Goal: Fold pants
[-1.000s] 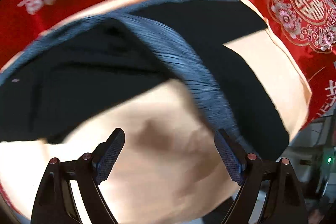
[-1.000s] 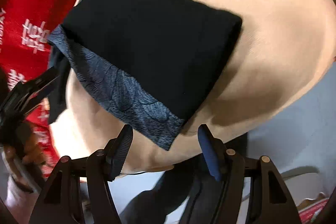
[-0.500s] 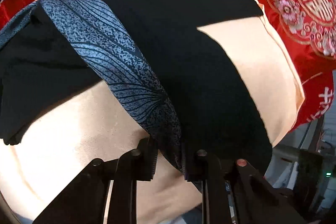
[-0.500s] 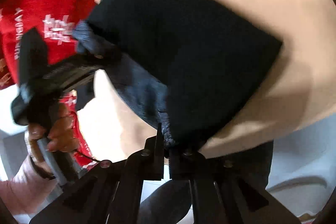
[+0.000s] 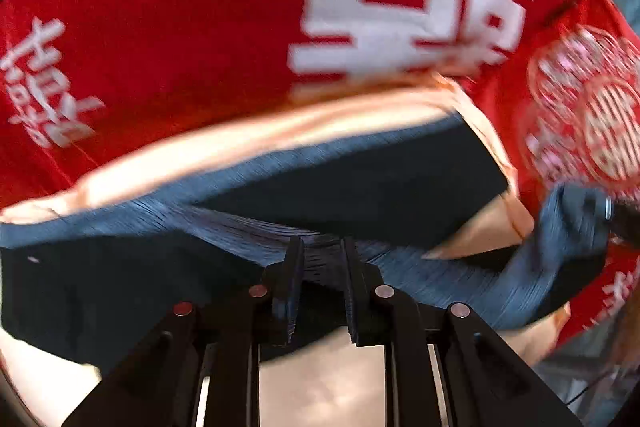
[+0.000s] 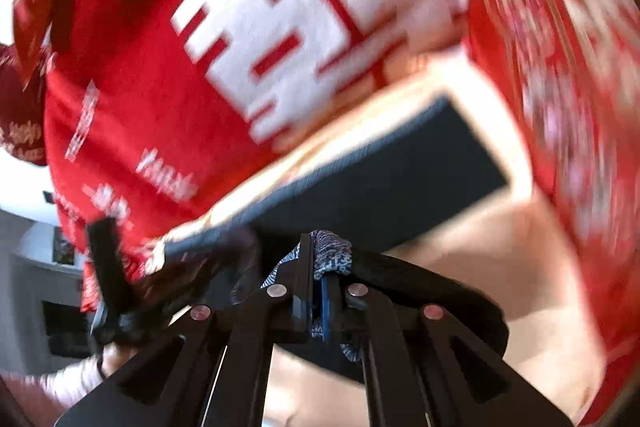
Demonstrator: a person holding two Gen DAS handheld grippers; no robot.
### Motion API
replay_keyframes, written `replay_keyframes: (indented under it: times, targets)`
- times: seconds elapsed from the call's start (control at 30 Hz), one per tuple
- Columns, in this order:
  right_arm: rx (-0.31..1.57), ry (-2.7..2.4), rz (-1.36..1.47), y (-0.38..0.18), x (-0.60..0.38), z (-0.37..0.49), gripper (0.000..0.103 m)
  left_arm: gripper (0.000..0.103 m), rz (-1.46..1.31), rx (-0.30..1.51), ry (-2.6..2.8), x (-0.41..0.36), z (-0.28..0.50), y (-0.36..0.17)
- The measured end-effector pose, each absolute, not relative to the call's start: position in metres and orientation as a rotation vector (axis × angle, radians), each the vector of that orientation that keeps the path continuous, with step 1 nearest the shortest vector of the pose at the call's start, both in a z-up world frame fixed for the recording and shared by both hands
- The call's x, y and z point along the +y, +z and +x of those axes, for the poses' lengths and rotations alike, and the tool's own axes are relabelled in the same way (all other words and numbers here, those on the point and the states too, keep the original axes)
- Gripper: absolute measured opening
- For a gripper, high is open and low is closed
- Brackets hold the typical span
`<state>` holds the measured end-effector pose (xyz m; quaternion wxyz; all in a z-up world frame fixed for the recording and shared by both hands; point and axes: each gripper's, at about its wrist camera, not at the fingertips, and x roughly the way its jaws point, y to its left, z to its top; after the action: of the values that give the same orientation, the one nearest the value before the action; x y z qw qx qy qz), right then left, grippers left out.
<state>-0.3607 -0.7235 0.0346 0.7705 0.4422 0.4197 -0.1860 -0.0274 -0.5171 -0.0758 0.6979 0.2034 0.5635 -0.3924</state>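
The pants are black with a blue-grey patterned band and lie on a peach cloth. My left gripper is shut on the patterned band and holds it lifted off the cloth. My right gripper is shut on the band's other end, which bunches between its fingers. The band stretches between both grippers; in the left wrist view its far end hangs from the right gripper at the right edge. The far pant leg still lies flat on the cloth. Both views are motion-blurred.
A red bedspread with large white characters lies beyond the peach cloth. A red embroidered pillow sits at the right. The left gripper and the hand holding it show at the left of the right wrist view.
Both grippers went from open to shut on the patterned band. They have since lifted it and carried it toward the far side, so the red bedspread fills both views.
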Motion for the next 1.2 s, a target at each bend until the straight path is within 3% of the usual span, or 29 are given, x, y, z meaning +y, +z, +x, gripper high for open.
replay_keyframes:
  times: [0.03,0.07,0.1,0.13,0.33,0.43,0.47,0.5,0.57,0.73,0.87,1.03,1.1,1.13,1.17,1.2]
  targets:
    - [0.921,-0.429,0.931,0.033,-0.74,-0.349,0.003,0.024,0.457,1.25,-0.854,-0.518,-0.022,-0.076]
    - [0.932,-0.445,0.905,0.031,-0.752,-0.339,0.003,0.045,0.466,1.244,-0.829,-0.514,-0.017,-0.077]
    - [0.949,-0.464,0.882,0.029,-0.761,-0.332,0.004,0.073,0.474,1.233,-0.795,-0.508,-0.012,-0.079]
    - [0.968,-0.473,0.865,0.023,-0.77,-0.322,0.004,0.078,0.472,1.213,-0.758,-0.502,-0.008,-0.081]
    - [1.059,-0.523,0.77,-0.018,-0.805,-0.293,0.004,0.078,0.545,1.246,-0.609,-0.473,0.007,-0.119]
    - [1.103,-0.567,0.785,-0.042,-0.816,-0.289,0.013,0.078,0.618,1.247,-0.556,-0.473,0.005,-0.151]
    - [1.11,-0.575,0.79,-0.044,-0.817,-0.29,0.03,0.078,0.626,1.261,-0.547,-0.473,0.005,-0.161]
    - [1.103,-0.582,0.78,-0.043,-0.817,-0.291,0.059,0.078,0.624,1.278,-0.54,-0.472,0.006,-0.169]
    - [1.057,-0.588,0.721,-0.027,-0.81,-0.298,0.083,0.079,0.618,1.283,-0.518,-0.47,0.005,-0.179]
    - [1.122,-0.599,0.635,-0.012,-0.796,-0.311,0.082,0.079,0.6,1.281,-0.496,-0.47,0.007,-0.18]
    - [1.191,-0.645,0.628,-0.03,-0.807,-0.313,0.067,0.079,0.616,1.284,-0.496,-0.473,0.01,-0.181]
    - [1.233,-0.673,0.66,-0.062,-0.829,-0.31,0.061,0.079,0.625,1.267,-0.486,-0.474,0.009,-0.178]
    - [1.344,-0.686,0.646,-0.086,-0.833,-0.306,0.038,0.079,0.624,1.264,-0.482,-0.473,0.008,-0.179]
    - [1.337,-0.69,0.639,-0.086,-0.834,-0.308,0.033,0.079,0.622,1.266,-0.479,-0.473,0.005,-0.178]
    - [1.307,-0.684,0.643,-0.081,-0.835,-0.31,0.021,0.079,0.62,1.269,-0.475,-0.473,0.005,-0.177]
    - [1.262,-0.669,0.657,-0.072,-0.835,-0.313,0.02,0.079,0.618,1.27,-0.47,-0.474,0.005,-0.179]
